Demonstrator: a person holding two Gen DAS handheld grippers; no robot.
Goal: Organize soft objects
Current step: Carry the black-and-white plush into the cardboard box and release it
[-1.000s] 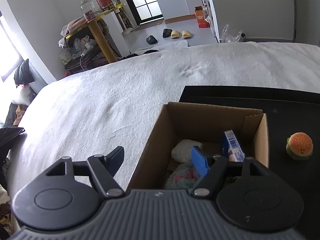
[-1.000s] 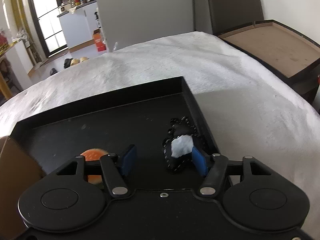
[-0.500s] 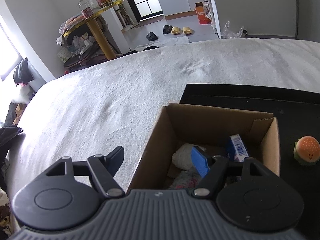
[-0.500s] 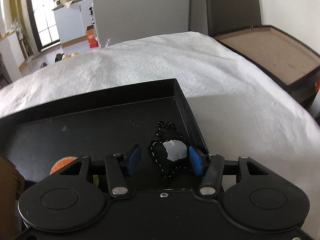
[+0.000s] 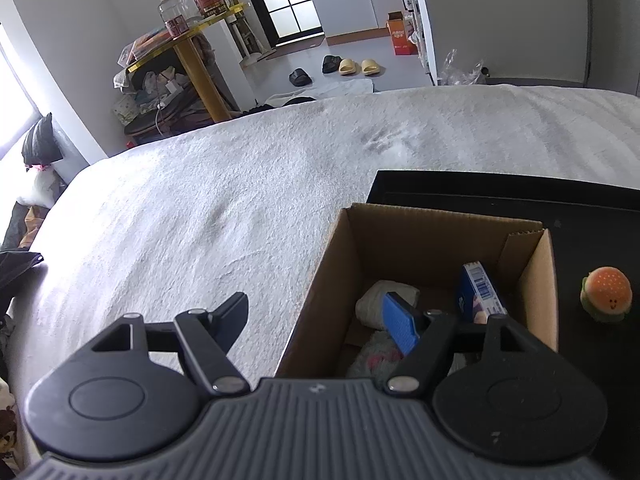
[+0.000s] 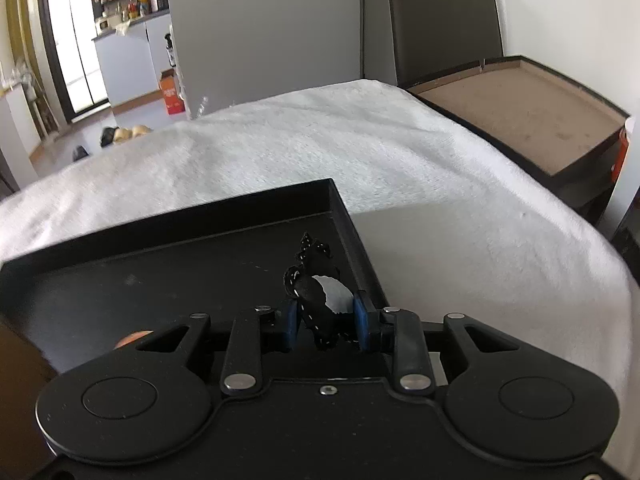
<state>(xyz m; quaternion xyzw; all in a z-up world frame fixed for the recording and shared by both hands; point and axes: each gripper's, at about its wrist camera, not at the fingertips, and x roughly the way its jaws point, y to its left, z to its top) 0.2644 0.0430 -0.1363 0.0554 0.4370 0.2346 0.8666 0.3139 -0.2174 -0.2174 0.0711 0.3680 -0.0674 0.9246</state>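
Right gripper (image 6: 326,326) pinches a black stitched plush with a white patch (image 6: 320,300) over the black tray (image 6: 180,256). Left gripper (image 5: 320,316), jaws wide, hovers at the brown cardboard box (image 5: 440,240), burger plush (image 5: 606,294) at 3 o'clock.

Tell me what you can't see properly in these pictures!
- Left wrist view: the fluffy pink-and-white thing in the cardboard box is partly hidden by the left gripper.
- Right wrist view: the orange toy is mostly behind the right gripper.
- Right wrist view: the black toy is clamped, its underside hidden.
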